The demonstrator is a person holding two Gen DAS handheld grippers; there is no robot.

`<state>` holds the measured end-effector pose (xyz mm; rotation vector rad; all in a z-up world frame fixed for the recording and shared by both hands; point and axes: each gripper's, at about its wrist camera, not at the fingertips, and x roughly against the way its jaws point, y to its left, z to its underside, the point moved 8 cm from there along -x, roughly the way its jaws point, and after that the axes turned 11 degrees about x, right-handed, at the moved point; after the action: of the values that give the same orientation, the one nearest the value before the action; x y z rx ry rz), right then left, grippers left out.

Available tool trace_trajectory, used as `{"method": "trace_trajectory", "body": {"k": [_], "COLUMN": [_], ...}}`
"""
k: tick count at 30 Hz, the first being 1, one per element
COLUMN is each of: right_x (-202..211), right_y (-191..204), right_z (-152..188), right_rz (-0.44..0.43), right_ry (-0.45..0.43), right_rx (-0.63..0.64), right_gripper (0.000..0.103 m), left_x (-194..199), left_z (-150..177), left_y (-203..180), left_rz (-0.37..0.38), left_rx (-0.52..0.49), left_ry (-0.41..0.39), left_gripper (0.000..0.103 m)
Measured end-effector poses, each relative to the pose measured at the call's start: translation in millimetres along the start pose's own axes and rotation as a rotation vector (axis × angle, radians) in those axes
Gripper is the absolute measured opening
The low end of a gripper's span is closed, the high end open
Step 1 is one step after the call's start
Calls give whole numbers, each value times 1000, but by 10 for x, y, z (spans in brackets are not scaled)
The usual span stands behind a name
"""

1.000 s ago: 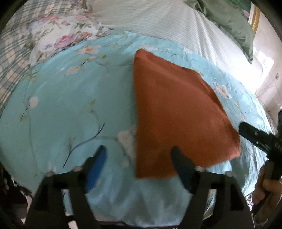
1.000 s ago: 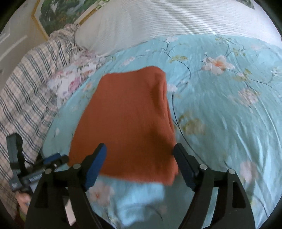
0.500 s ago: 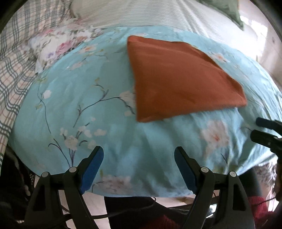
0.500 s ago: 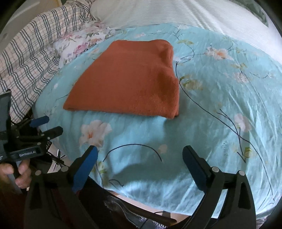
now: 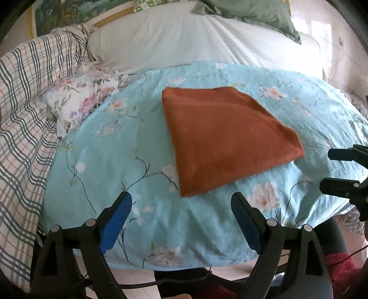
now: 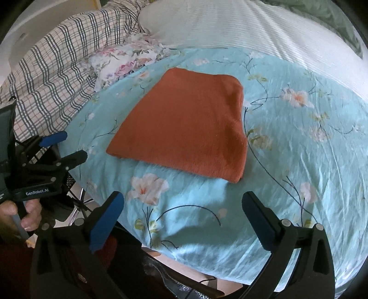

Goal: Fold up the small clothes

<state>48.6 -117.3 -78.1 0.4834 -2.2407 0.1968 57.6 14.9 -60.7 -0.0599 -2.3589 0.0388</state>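
Observation:
A rust-orange garment (image 5: 227,140) lies folded into a flat rectangle on the light blue floral bedspread (image 5: 128,165); it also shows in the right wrist view (image 6: 188,124). My left gripper (image 5: 181,207) is open and empty, held back near the bed's front edge, short of the garment. My right gripper (image 6: 182,207) is open and empty, also near the front edge, apart from the garment. The left gripper shows at the left of the right wrist view (image 6: 62,147), and the right gripper at the right edge of the left wrist view (image 5: 345,168).
A plaid blanket (image 5: 25,110) and a floral pillow (image 5: 85,101) lie to the left. A white striped sheet (image 5: 184,39) and green cushion (image 5: 250,13) lie behind. The bed's front edge drops off below the grippers.
Both grippers have pulled back from the folded garment toward the bed's front edge and stayed open. The garment lies where it was.

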Motion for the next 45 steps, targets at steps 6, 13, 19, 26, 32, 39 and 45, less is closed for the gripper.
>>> {"method": "trace_trajectory", "body": {"k": [6, 13, 19, 26, 32, 39, 45], "right_x": [-108, -216, -281, -328, -341, -364, -366], "right_y": [-48, -155, -222, -239, -252, -289, -271], "right_z": [-6, -63, -158, -240, -300, -332, -385], "right_rz": [-9, -18, -19, -25, -31, -40, -42], "right_ry": [21, 33, 32, 29, 21, 18, 11], "right_rx": [8, -6, -21, -25, -21, -31, -36], "right_gripper": [102, 102, 102, 102, 102, 102, 102], "left_x": [-106, -252, -325, -403, -432, -449, -467], "left_z": [-46, -117, -181, -259, -290, -308, -322], "left_y": [55, 73, 35, 35, 17, 2, -7], "left_rz": [-50, -78, -84, -72, -64, -64, -62], "left_rx": [-1, -1, 12, 25, 26, 24, 29], "left_ry": [12, 39, 46, 53, 58, 60, 67], "left_gripper": [90, 90, 90, 90, 90, 91, 91]}}
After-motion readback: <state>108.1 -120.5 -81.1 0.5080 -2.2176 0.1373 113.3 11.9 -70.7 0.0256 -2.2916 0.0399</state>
